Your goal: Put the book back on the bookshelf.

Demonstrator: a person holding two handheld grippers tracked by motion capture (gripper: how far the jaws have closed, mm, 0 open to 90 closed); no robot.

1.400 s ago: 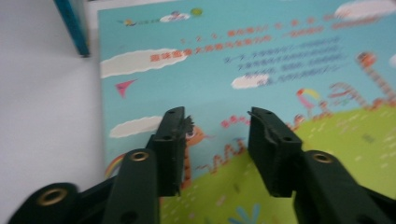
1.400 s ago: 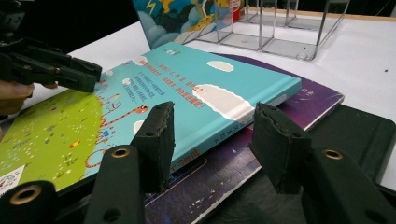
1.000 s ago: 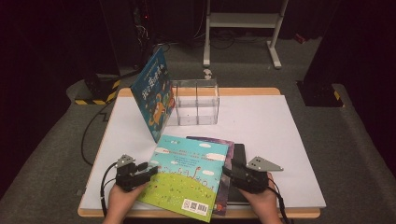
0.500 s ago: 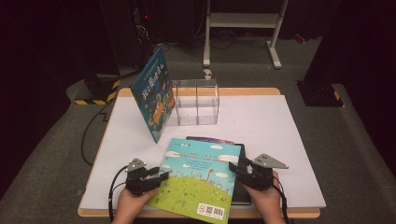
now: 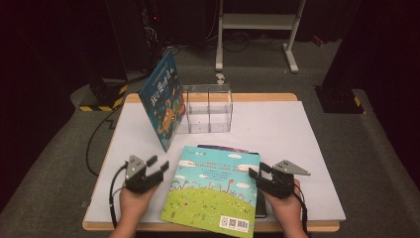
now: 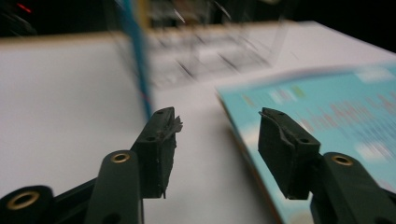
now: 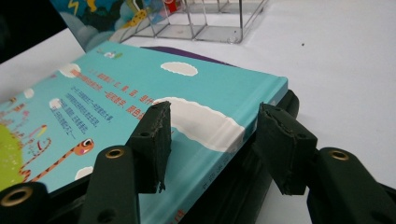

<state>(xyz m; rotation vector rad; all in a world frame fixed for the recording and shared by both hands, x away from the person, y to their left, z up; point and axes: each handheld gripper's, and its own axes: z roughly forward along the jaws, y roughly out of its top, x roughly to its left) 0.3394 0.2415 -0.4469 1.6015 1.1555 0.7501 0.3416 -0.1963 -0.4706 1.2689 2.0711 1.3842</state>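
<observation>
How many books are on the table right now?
3, maybe more hidden in the stack. A blue picture book leans against the clear acrylic organizer. A turquoise picture book lies on top of the front stack, with a purple-covered book peeking out beneath.

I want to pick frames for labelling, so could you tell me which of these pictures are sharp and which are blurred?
The left gripper view is smeared: the flat book and table streak. The right gripper view is crisp on that book's cover. The high view is dim but steady.
</observation>
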